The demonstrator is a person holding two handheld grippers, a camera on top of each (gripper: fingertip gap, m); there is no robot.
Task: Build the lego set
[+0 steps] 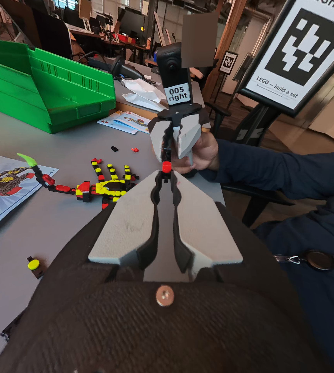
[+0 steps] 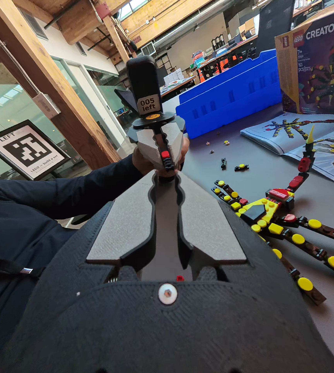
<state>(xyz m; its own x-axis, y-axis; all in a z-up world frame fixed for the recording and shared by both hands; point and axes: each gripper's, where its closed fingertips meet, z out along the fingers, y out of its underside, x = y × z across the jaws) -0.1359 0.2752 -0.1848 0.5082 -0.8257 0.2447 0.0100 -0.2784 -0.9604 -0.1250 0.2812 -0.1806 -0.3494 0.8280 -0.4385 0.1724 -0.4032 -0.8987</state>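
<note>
A small black-and-red lego piece (image 1: 166, 166) is held in the air between my two grippers, which face each other tip to tip. My left gripper (image 1: 165, 174) is shut on one end of it, with the red brick just past its tips. It shows in the right wrist view (image 2: 166, 161) with the piece (image 2: 165, 155) sticking out. My right gripper (image 2: 166, 173) has its jaws narrow. In the left wrist view it (image 1: 169, 158) has the piece's black end between its tips. The yellow, red and black scorpion model (image 1: 101, 187) (image 2: 263, 210) lies flat on the grey table.
An open instruction booklet (image 1: 4, 191) (image 2: 303, 131) lies by the model's tail. A green bin (image 1: 41, 84), a blue bin (image 2: 228, 101) and the set's box (image 2: 319, 66) stand behind. Loose pieces (image 1: 34, 264) (image 2: 241, 167) lie scattered. A framed sign (image 1: 295, 54) stands off the table edge. Less than 4 cm separates the two grippers' tips.
</note>
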